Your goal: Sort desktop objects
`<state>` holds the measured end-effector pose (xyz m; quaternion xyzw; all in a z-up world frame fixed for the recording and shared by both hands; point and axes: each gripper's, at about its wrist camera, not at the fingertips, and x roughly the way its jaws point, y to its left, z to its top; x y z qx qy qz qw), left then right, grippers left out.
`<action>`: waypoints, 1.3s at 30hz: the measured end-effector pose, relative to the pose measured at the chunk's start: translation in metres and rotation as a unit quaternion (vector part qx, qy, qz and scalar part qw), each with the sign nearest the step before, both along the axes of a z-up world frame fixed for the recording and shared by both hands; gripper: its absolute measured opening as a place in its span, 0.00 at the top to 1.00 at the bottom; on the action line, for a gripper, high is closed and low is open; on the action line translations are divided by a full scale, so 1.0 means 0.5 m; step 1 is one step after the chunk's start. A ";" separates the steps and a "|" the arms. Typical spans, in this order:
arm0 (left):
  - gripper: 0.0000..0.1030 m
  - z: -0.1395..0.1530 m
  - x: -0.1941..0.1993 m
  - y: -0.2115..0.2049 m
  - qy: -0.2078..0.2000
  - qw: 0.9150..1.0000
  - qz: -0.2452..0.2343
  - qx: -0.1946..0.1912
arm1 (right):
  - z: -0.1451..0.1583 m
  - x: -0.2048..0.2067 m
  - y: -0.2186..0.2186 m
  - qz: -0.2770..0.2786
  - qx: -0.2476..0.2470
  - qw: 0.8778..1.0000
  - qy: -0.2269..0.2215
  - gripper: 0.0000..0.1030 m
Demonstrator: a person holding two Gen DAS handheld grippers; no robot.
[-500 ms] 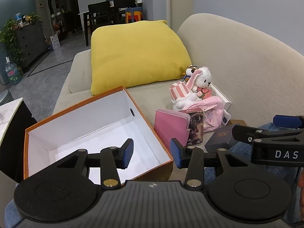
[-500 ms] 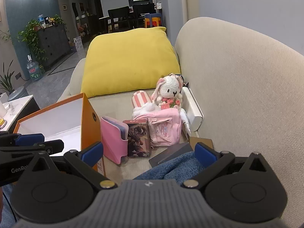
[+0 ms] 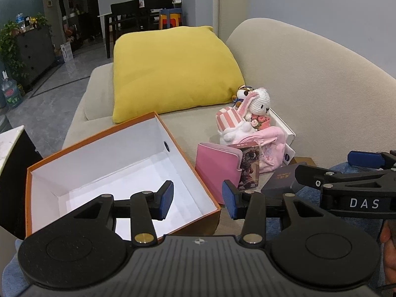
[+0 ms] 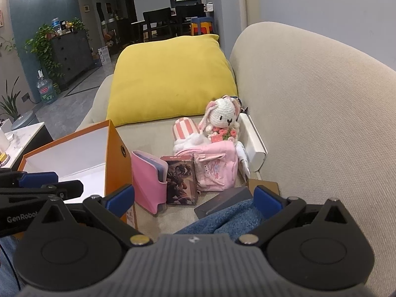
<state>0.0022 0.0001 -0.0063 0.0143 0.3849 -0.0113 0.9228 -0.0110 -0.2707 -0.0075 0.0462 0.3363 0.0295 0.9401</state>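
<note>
Beige sofa (image 4: 309,113) carries it all: yellow cushion (image 4: 170,79) at the far end, open orange box (image 3: 118,158) on the seat's outer edge, pink pile beside it, crochet bunny (image 4: 222,113) topmost. Right gripper (image 4: 194,198) gapes wide, empty; left gripper (image 3: 198,198) part-open, empty, over the box's near corner.

Behind the clutter you see a yellow cushion (image 3: 173,71) leaning on the beige sofa (image 3: 309,94). Further back you have a dark dining table with chairs (image 4: 170,19), a grey dresser (image 4: 71,52) topped with plants, and a water jug (image 4: 45,90) on the floor.
</note>
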 end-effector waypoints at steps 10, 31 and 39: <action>0.58 -0.006 0.072 0.005 0.028 0.999 -0.030 -0.029 | 0.002 0.070 -0.003 0.043 -0.031 0.999 0.001 0.26; 0.59 -0.070 0.317 -0.060 0.101 0.974 -0.202 -0.009 | -0.081 0.358 0.029 0.346 -0.268 0.889 0.136 0.47; 0.59 -0.105 0.351 -0.044 0.124 0.970 -0.209 -0.030 | -0.128 0.393 0.079 0.489 -0.351 0.786 0.144 0.59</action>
